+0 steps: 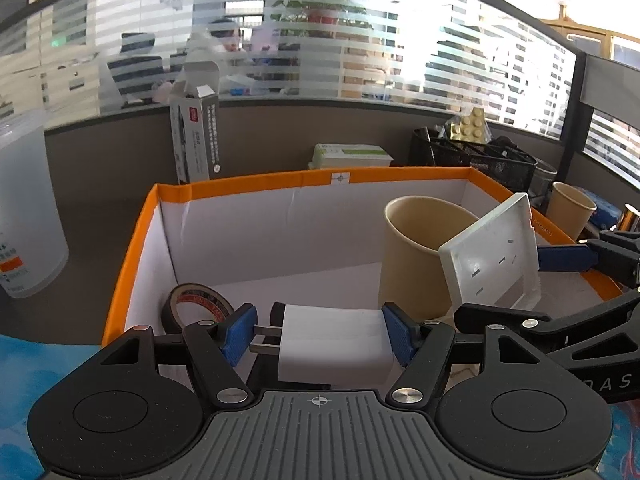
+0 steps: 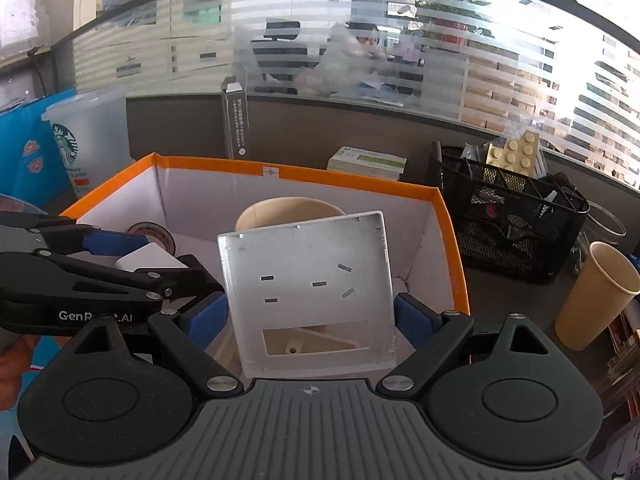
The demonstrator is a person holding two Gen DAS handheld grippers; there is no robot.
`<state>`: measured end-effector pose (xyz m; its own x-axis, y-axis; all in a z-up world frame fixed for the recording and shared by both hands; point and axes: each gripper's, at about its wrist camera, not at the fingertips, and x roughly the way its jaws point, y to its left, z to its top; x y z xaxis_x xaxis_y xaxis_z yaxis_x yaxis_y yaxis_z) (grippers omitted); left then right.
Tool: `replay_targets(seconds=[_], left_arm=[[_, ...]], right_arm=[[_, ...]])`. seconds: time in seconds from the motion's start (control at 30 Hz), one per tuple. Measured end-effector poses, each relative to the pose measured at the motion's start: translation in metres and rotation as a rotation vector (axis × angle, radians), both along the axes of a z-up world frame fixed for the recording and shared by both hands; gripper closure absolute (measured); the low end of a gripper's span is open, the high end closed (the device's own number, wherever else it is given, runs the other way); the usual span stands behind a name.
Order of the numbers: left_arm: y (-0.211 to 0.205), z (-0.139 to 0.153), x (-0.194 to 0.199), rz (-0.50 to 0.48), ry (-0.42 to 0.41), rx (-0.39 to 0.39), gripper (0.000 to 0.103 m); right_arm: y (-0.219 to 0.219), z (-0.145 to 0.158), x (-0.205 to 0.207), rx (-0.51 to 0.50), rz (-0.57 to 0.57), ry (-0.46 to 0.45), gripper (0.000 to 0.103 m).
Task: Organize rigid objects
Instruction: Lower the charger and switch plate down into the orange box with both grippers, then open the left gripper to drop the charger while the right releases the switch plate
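Two loads over box now. My left gripper: jaws closed on charger, prongs pointing left, low near tape. My right gripper: jaws clamped across plate, tilted, in front of cup. Best approach, I judge: lower charger onto bare floor beside tape, release gently; keep plate clear of cup rim, lay flat.

A grey partition wall is topped by a frosted striped glass screen; behind the screen, daylit office chairs are seen
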<state>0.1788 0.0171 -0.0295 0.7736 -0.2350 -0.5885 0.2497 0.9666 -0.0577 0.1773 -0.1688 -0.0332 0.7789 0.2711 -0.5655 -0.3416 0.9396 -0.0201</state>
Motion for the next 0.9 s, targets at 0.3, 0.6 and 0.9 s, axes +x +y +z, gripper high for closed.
replay_targets(seconds=[0.3,0.6,0.9], left_arm=[[0.006,-0.002,0.006,-0.013,0.039,0.002,0.035],[0.006,-0.001,0.005,-0.003,0.03,0.016,0.035],[0.004,-0.001,0.004,0.01,0.028,0.03,0.03]], right_arm=[[0.005,0.01,0.019,-0.009,0.012,0.058,0.014],[0.001,0.007,0.027,0.007,0.005,0.102,0.008],[0.001,0.006,0.018,0.008,0.004,0.094,0.008]])
